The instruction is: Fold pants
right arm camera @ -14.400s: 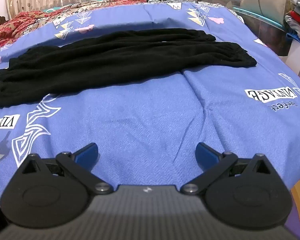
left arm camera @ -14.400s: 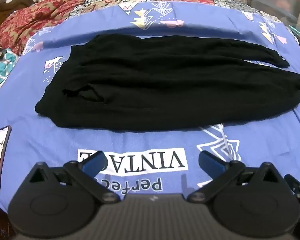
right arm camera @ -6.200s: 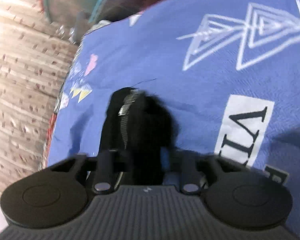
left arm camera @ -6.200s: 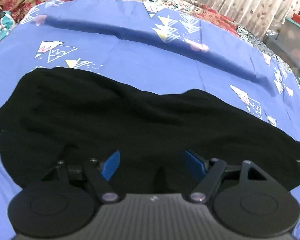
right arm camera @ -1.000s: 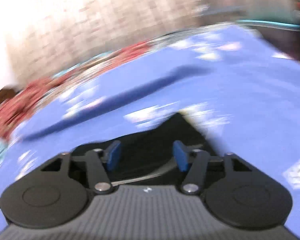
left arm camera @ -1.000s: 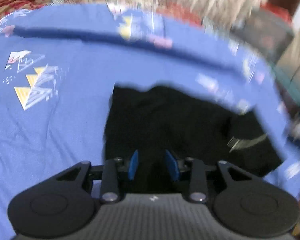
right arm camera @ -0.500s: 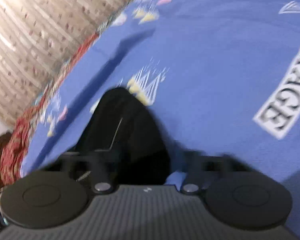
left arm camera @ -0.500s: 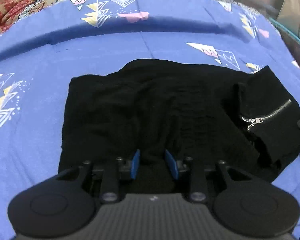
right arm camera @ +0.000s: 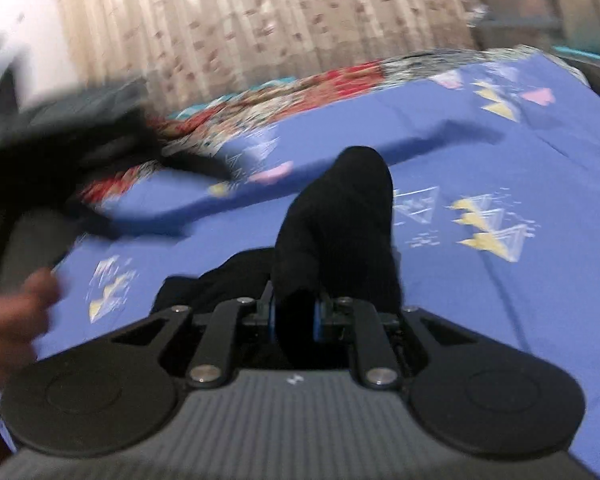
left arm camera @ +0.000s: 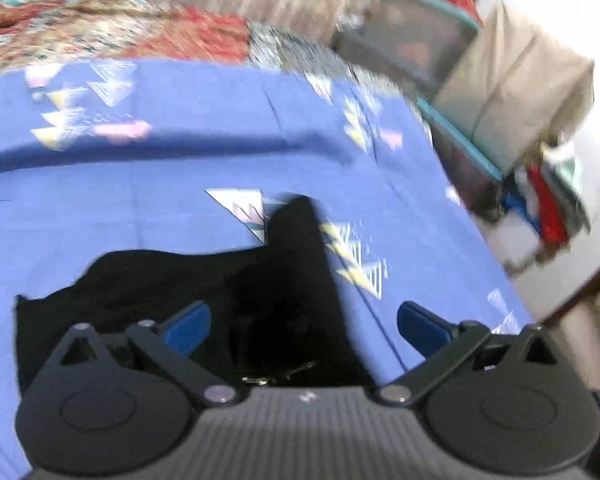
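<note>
The black pants (left arm camera: 188, 292) lie folded into a short bundle on the blue bedsheet (left arm camera: 140, 200). My left gripper (left arm camera: 300, 324) is open just above the bundle, its blue pads (left arm camera: 186, 326) spread wide; a zipper shows below them. My right gripper (right arm camera: 294, 316) is shut on a fold of the black pants (right arm camera: 340, 220), which stands up in a hump in front of the jaws. The rest of the pants in the right wrist view lies low to the left of the gripper.
A red patterned blanket (left arm camera: 120, 36) and curtains (right arm camera: 280, 20) lie beyond the sheet. Storage boxes (left arm camera: 500, 80) and stacked clothes (left arm camera: 548, 208) stand off the bed's right edge. A hand (right arm camera: 12, 320) and a blurred dark shape show at the left of the right wrist view.
My left gripper has opened and let go of the pants, swinging toward the right. My right gripper still holds its fold and has turned toward the bed's far side.
</note>
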A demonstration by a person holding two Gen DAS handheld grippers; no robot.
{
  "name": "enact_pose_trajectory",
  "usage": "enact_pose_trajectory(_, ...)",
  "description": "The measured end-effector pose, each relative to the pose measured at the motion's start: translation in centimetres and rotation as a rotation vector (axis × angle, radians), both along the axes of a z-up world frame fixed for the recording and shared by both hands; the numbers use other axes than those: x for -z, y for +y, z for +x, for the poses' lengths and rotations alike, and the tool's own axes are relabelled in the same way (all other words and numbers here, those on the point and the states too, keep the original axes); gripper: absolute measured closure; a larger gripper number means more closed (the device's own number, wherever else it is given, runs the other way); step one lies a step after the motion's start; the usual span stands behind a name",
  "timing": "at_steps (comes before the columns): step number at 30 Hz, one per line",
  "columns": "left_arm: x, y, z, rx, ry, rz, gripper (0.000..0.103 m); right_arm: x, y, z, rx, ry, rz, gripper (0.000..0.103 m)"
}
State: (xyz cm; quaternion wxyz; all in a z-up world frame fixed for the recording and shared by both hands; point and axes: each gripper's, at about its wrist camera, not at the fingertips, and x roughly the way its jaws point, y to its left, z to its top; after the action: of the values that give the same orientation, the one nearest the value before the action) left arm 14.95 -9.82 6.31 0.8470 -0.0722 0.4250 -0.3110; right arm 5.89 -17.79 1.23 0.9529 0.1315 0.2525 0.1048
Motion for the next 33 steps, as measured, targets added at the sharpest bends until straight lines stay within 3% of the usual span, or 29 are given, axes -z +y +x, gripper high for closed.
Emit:
enact_pose_trajectory(1,0.7,-0.3,0.7,0.01,0.027,0.0,0.001,0.0,1.1,0.0,-0.017,0.004,-0.004,0.084)
enact_pose_trajectory(2,1.6,0.1,1.2,0.007,0.048,-0.002,0.02,-0.1,2.0,0.0,-0.034,0.006,-0.007,0.084)
enact_pose_trajectory(3,2.2,0.4,1.2,-0.008,0.057,0.018,0.059,-0.3,2.9,-0.2,-0.052,0.006,-0.012,0.084)
enact_pose_trajectory(4,2.8,1.1,1.2,-0.035,0.067,0.048,0.074,-0.6,3.8,-0.3,-0.067,0.003,-0.019,0.084)
enact_pose_trajectory(5,3.1,2.4,1.1,-0.061,0.076,0.039,0.083,-0.8,4.7,-0.4,-0.084,0.002,-0.038,0.084)
enact_pose_trajectory(6,3.0,3.7,1.1,-0.075,0.084,0.0,0.085,-0.9,5.5,-0.4,-0.096,0.003,-0.053,0.084)
enact_pose_trajectory(10,1.9,9.5,0.0,-0.127,0.017,-0.071,0.085,-1.5,8.5,0.4,-0.197,-0.004,-0.047,0.084)
enact_pose_trajectory(13,2.5,13.2,-0.3,-0.194,-0.017,-0.023,0.085,-1.8,11.9,1.3,-0.28,-0.013,-0.071,0.084)
enact_pose_trajectory(15,4.5,14.7,0.2,-0.242,0.025,0.023,0.083,-0.7,13.8,2.3,-0.339,0.016,-0.078,0.08)
enact_pose_trajectory(16,6.1,15.3,0.5,-0.259,0.066,0.056,0.078,0.1,14.6,3.0,-0.365,0.051,-0.083,0.077)
enact_pose_trajectory(18,8.9,15.8,1.2,-0.297,0.135,0.109,0.055,2.1,15.5,4.1,-0.42,0.146,-0.091,0.072)
enact_pose_trajectory(20,10.2,16.5,0.9,-0.324,0.15,0.085,0.049,2.5,14.2,4.1,-0.433,0.189,-0.02,0.072)
enact_pose_trajectory(22,9.8,17.1,0.6,-0.346,0.142,0.048,0.044,1.7,11.7,3.1,-0.44,0.158,0.051,0.072)
enact_pose_trajectory(25,8.9,18.0,-0.5,-0.37,0.131,-0.022,0.038,0.0,6.9,1.3,-0.312,0.083,0.056,0.071)
enact_pose_trajectory(26,8.5,18.3,-0.9,-0.379,0.127,-0.05,0.029,-0.4,4.8,1.1,-0.25,0.072,0.065,0.07)
enact_pose_trajectory(27,8.1,18.4,-1.5,-0.384,0.116,-0.077,0.014,-0.4,3.3,0.8,-0.201,0.071,0.075,0.07)
enact_pose_trajectory(28,7.7,18.4,-2.1,-0.387,0.097,-0.094,0.009,-0.3,1.9,0.7,-0.153,0.078,0.085,0.07)
enact_pose_trajectory(30,7.5,17.6,-3.1,-0.379,0.063,-0.069,0.008,0.4,-0.3,0.9,-0.075,0.123,0.111,0.07)
enact_pose_trajectory(33,8.3,15.9,-4.3,-0.358,0.023,0.06,0.014,1.6,-0.5,0.8,-0.053,0.161,0.129,0.07)
